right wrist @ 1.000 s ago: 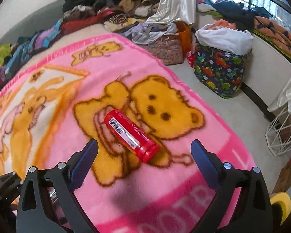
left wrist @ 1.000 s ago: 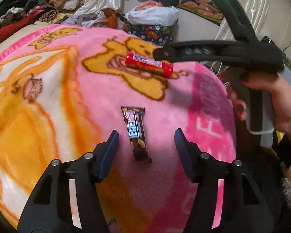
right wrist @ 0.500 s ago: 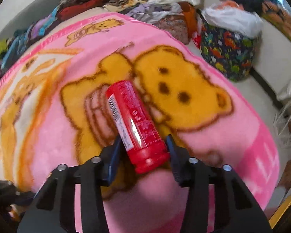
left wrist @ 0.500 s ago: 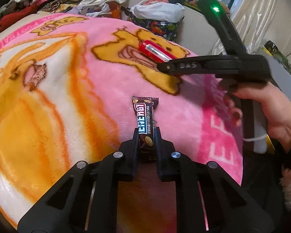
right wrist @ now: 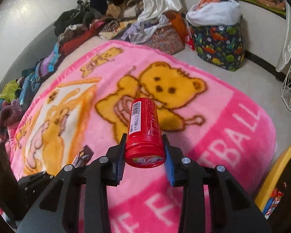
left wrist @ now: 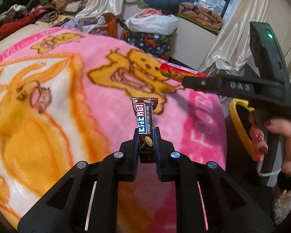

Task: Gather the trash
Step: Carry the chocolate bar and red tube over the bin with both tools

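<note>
Nearest, left gripper (left wrist: pixel 147 136) pinches a chocolate bar (left wrist: pixel 145 124), lifted above the pink blanket (left wrist: pixel 99 101). Right gripper (right wrist: pixel 143 149) jaws closing on a red tube (right wrist: pixel 143 128), pads touching it. Beyond: yellow bin (left wrist: pixel 240 128), laundry basket (right wrist: pixel 219 44).

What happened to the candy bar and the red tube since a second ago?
The left claw shut on the brown snack bar wrapper. The right claw is closing round the red plastic tube. Both are lifted off the pink fleece bear blanket, which stayed put.
</note>
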Motion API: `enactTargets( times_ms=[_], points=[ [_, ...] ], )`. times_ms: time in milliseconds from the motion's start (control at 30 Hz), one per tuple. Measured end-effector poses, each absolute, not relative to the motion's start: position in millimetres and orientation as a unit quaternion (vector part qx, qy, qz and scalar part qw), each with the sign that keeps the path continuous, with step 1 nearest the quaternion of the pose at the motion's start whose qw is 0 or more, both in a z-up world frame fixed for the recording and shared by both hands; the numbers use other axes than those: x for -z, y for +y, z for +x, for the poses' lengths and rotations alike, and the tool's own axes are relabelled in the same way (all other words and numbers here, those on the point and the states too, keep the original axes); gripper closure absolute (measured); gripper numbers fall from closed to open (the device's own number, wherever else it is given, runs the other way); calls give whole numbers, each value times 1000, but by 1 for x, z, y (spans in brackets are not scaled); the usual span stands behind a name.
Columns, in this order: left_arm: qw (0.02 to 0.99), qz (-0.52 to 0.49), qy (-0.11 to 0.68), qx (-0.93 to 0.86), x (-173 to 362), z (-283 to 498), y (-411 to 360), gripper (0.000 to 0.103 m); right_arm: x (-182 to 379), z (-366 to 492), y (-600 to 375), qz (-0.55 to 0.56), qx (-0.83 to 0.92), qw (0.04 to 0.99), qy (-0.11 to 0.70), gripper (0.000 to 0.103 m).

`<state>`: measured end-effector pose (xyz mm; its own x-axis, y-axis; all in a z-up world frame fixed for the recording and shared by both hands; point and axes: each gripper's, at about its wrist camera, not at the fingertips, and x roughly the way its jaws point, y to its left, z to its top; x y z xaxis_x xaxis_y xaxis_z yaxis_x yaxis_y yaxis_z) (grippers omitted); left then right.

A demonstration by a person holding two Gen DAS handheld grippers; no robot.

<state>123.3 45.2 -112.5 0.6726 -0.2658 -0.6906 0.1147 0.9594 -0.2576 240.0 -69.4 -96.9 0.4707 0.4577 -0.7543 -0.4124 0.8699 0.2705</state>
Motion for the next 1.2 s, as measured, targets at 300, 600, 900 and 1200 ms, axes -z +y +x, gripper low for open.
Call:
enactTargets(
  times_ms=[300,600,900,1200],
  points=[
    [921,-73,364,121,85,115,21,94,73,198,-111,51,-244,875,415,70],
    [930,-57,338,134,61,104,-4,94,55,169,-148,72,-233,887,392,70],
    [931,-41,327,155,48,98,-28,94,44,149,-184,96,-209,898,375,70],
    [923,-16,327,202,47,101,-80,94,48,130,-251,144,-141,907,370,70]
  ],
)
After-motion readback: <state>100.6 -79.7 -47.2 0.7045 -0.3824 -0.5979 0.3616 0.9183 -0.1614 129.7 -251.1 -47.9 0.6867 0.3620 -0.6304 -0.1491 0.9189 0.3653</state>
